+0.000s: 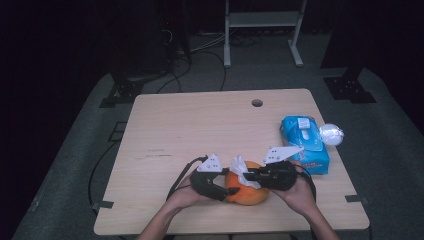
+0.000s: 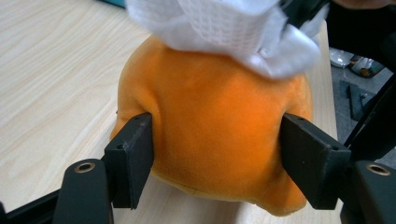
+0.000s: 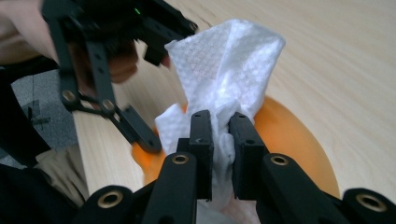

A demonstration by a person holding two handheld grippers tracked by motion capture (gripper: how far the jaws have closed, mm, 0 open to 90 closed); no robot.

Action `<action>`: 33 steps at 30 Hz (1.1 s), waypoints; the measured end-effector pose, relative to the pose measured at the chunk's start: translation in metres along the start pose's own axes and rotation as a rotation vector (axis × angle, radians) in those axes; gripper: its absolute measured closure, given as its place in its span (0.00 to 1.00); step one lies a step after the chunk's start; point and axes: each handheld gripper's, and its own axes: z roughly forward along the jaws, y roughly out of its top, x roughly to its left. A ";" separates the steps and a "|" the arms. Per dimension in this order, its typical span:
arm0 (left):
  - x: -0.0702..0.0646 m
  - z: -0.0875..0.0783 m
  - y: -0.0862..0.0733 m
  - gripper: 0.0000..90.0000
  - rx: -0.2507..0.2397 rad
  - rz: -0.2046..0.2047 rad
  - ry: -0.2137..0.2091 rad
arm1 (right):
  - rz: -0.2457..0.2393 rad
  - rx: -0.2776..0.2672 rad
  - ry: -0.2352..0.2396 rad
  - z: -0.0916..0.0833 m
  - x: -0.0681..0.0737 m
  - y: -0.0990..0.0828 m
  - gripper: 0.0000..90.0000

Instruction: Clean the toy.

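Wiping the orange plush, one gripper bracing, one rubbing

We pinch the orange plush [image 2: 219, 140] at the table's [image 1: 190, 125] near edge in the left gripper [image 2: 217, 158], jaws dented into its flanks; the right gripper [image 3: 219, 140] clamps a white wipe [image 3: 229, 60] over its top. Keep strokes light, brace firm. Pale wood top, wipe pack [image 1: 305, 142] at right, dark room beyond.

The wet wipe [image 2: 224, 32] runs off the top edge in the left gripper view and covers the top of the orange ball [image 2: 219, 135]. In the right gripper view, the ball's lower part (near the tabletop [image 3: 336, 70]) sits behind the fingers [image 3: 201, 149].
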 end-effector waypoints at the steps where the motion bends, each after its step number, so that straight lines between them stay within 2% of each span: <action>1: -0.002 0.001 0.001 0.32 0.004 0.010 -0.003 | -0.002 -0.006 0.005 0.000 0.003 0.002 0.89; 3: -0.006 0.004 0.003 0.31 0.015 0.040 0.001 | -0.019 -0.001 0.005 0.006 0.010 0.006 0.89; 4: -0.008 0.005 0.003 0.31 0.027 0.053 0.003 | -0.038 0.013 -0.010 0.011 0.014 0.007 0.89; 7: -0.008 0.006 -0.001 0.30 0.033 0.048 0.004 | -0.063 0.043 -0.036 0.020 0.018 0.007 0.89; 12: -0.006 0.007 -0.004 0.29 0.031 0.051 -0.001 | -0.017 0.038 -0.118 0.005 -0.001 0.003 0.89; 14: -0.005 0.007 -0.004 0.24 0.019 0.048 -0.006 | 0.033 0.041 -0.097 0.000 -0.010 -0.002 0.89; 17: -0.005 0.010 -0.005 0.21 0.027 0.039 -0.009 | 0.033 0.034 -0.083 0.001 -0.006 -0.003 0.89; 20: -0.006 0.012 -0.006 0.22 0.044 0.058 -0.016 | -0.009 0.034 -0.050 0.011 0.009 0.003 0.89; 21: -0.007 0.013 -0.007 0.22 0.050 0.063 -0.014 | -0.047 0.049 -0.058 0.017 0.015 0.004 0.89; 23: -0.005 0.012 -0.010 0.23 0.054 0.057 -0.015 | -0.071 0.062 -0.071 0.021 0.018 0.005 0.89; 25: -0.001 0.011 -0.014 0.23 0.059 0.039 -0.024 | -0.045 0.056 -0.071 0.018 0.011 0.003 0.89; 28: 0.004 0.011 -0.020 0.23 0.075 0.012 -0.040 | 0.002 0.045 -0.095 0.005 -0.003 -0.004 0.89; 31: 0.006 0.010 -0.019 0.21 0.062 -0.004 -0.058 | 0.051 0.026 -0.096 -0.004 -0.013 -0.011 0.89; 33: 0.005 0.008 -0.013 0.17 0.031 0.002 -0.050 | 0.051 0.024 -0.099 -0.003 -0.013 -0.013 0.89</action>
